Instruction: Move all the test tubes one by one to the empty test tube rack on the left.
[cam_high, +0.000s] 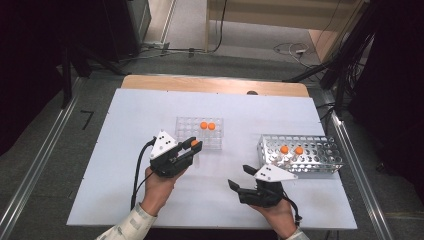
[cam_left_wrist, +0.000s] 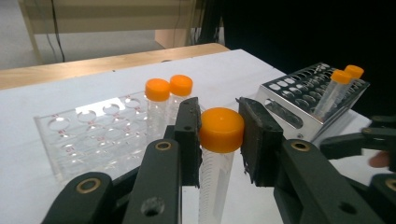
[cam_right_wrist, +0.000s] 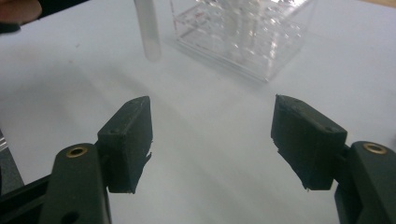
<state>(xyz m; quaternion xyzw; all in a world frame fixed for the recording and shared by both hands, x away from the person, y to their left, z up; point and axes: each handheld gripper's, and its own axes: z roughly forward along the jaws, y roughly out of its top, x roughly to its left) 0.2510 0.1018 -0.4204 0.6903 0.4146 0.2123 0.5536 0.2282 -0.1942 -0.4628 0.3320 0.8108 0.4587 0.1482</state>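
My left gripper (cam_high: 195, 144) is shut on a clear tube with an orange cap (cam_left_wrist: 221, 129), its pads pressed on the cap's sides. The tube hangs upright just in front of the clear plastic rack (cam_high: 186, 125), and its lower end (cam_right_wrist: 148, 28) is a little above the table. Two more orange-capped tubes (cam_high: 207, 126) stand side by side in that rack. A metal rack (cam_high: 320, 150) to the right holds two orange-capped tubes (cam_high: 291, 150). My right gripper (cam_high: 238, 176) is open over bare table, left of the metal rack, with nothing between its jaws (cam_right_wrist: 212, 140).
The racks stand on a white board (cam_high: 125, 150) that covers a wooden table (cam_high: 210, 84). Grey floor with cables and dark stands surrounds the table. A metal rail (cam_high: 360, 180) runs along the right side.
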